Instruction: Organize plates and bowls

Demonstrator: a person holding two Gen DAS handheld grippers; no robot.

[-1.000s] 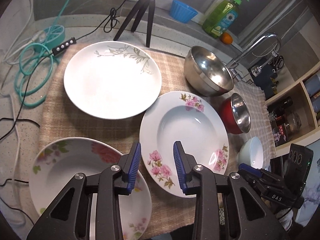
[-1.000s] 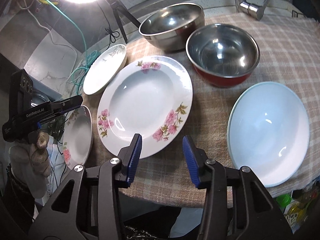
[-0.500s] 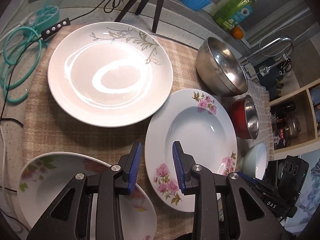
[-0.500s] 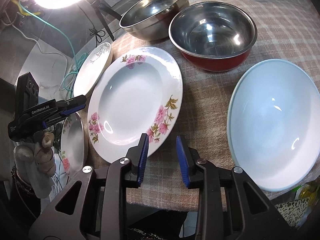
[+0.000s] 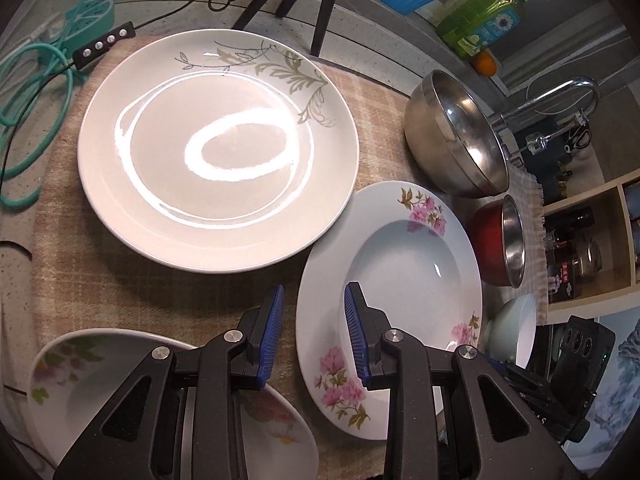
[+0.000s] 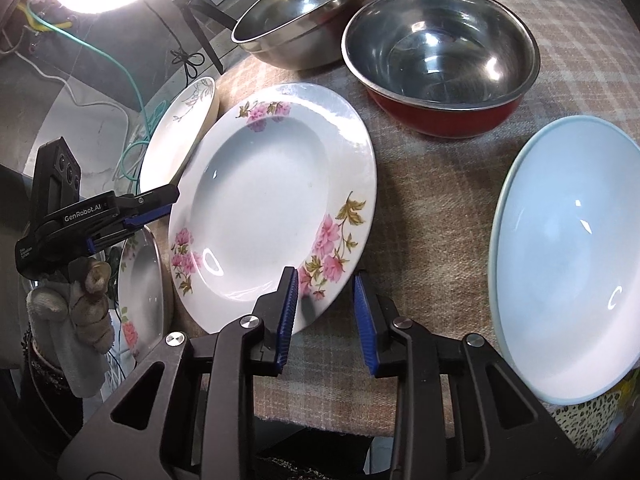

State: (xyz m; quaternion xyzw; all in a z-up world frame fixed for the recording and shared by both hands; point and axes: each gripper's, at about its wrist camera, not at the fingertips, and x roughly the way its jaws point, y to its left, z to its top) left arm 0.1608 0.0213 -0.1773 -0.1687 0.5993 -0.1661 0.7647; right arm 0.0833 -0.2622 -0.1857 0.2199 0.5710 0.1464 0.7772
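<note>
Left gripper [image 6: 154,209] reads "GenRobot.AI"; jaws narrow, closing astride pink-flower plate [image 5: 404,276] rim. Right gripper [image 6: 325,312] narrow, empty. Bowls empty.

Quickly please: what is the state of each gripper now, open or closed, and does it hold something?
Left gripper: jaws closing, the pink-flower plate rim between them, not gripped yet.
Right gripper: open, holding nothing, jaws straddling the same plate's near rim.

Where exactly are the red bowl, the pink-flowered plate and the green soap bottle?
red bowl [image 6: 452,120]: right wrist view, on its red outer wall.
pink-flowered plate [image 6: 264,208]: right wrist view, in its sunken white middle.
green soap bottle [image 5: 486,20]: left wrist view, on its green body.
</note>
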